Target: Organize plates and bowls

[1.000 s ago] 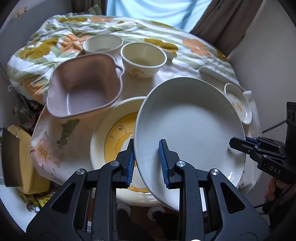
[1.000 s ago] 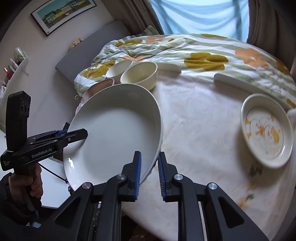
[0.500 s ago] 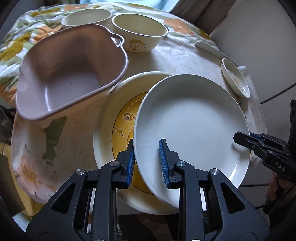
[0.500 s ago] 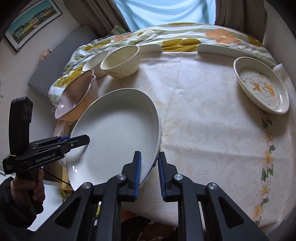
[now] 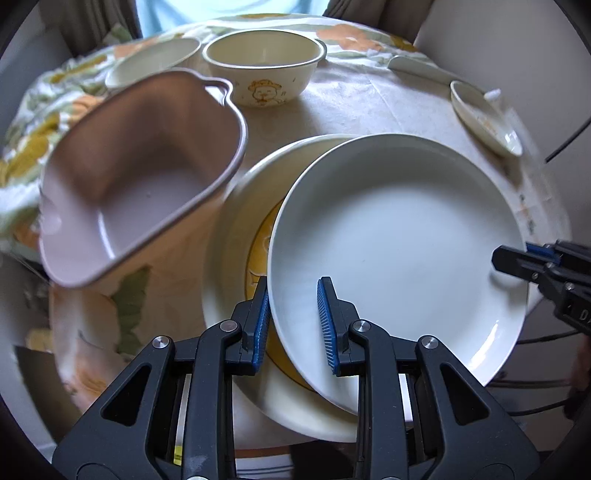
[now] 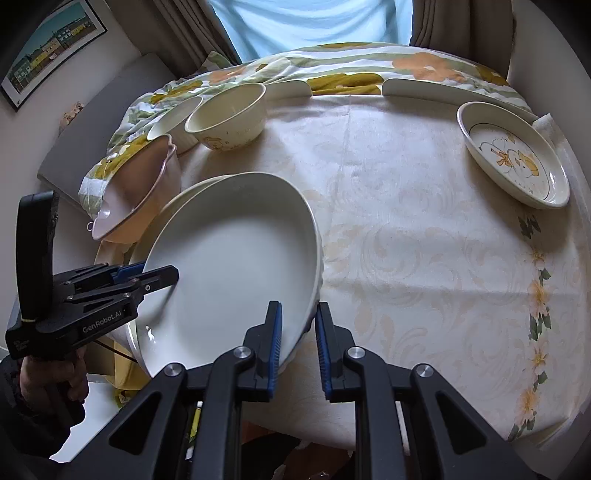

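A home dining room: floral tablecloth (image 6: 424,236), curtains (image 6: 192,33), framed picture (image 6: 48,51).

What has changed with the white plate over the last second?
Both claws, left and right, lowered the white plate toward the yellow plate below it. Both grips on its rim stayed; the bowls did not move.

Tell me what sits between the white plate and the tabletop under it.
In the left wrist view, the white plate overlaps a cream plate with a yellow cartoon center, which lies between it and the tablecloth.
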`<state>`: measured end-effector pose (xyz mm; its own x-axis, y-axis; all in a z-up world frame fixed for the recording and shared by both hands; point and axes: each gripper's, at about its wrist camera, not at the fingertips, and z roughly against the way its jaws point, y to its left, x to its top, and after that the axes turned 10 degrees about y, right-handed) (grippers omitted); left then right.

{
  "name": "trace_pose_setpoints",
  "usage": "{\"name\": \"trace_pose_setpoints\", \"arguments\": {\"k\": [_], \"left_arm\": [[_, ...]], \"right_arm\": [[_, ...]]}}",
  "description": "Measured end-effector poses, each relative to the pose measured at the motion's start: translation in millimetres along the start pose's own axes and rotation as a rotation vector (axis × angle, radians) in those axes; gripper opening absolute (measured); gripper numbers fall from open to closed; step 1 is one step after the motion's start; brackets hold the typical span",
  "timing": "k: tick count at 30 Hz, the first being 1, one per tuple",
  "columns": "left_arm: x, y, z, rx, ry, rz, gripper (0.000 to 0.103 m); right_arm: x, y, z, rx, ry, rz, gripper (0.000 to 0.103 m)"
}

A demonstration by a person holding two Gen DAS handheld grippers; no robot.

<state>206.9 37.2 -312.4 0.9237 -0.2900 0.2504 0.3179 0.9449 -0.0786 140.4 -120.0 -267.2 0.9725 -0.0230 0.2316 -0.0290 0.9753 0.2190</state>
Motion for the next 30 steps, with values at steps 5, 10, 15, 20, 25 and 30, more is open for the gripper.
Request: {"name": "trace_pose_setpoints", "arguments": {"k": [5, 10, 15, 20, 25, 30], "left_arm": [[-2, -10, 1, 0.127, -0.007, -0.068, 0.022], [-7, -17, 2, 0.242, -0.026, -0.105, 0.022], [-8, -19, 4, 0.266, -0.027, -0.108, 0.022], [-10, -25, 7, 0.318, -0.032, -0.124, 0.022], [-10, -29, 5, 0.340, -0.028, -0.130, 0.022], [-12, -31, 6, 0.365, -0.028, -0.131, 0.022]], "right_arm": [[3, 9, -5, -0.044, 0.004, 0.038, 0.016], [5, 18, -10, -0.094, 0.011, 0.084, 0.016], [7, 22, -12, -0.138, 0.018, 0.118, 0.016], [8, 25, -13, -0.165, 0.026, 0.131, 0.016], [9, 27, -14, -0.182, 0.033, 0.143, 0.016], [9, 30, -15, -0.196, 0.041, 0.152, 0.016]]}}
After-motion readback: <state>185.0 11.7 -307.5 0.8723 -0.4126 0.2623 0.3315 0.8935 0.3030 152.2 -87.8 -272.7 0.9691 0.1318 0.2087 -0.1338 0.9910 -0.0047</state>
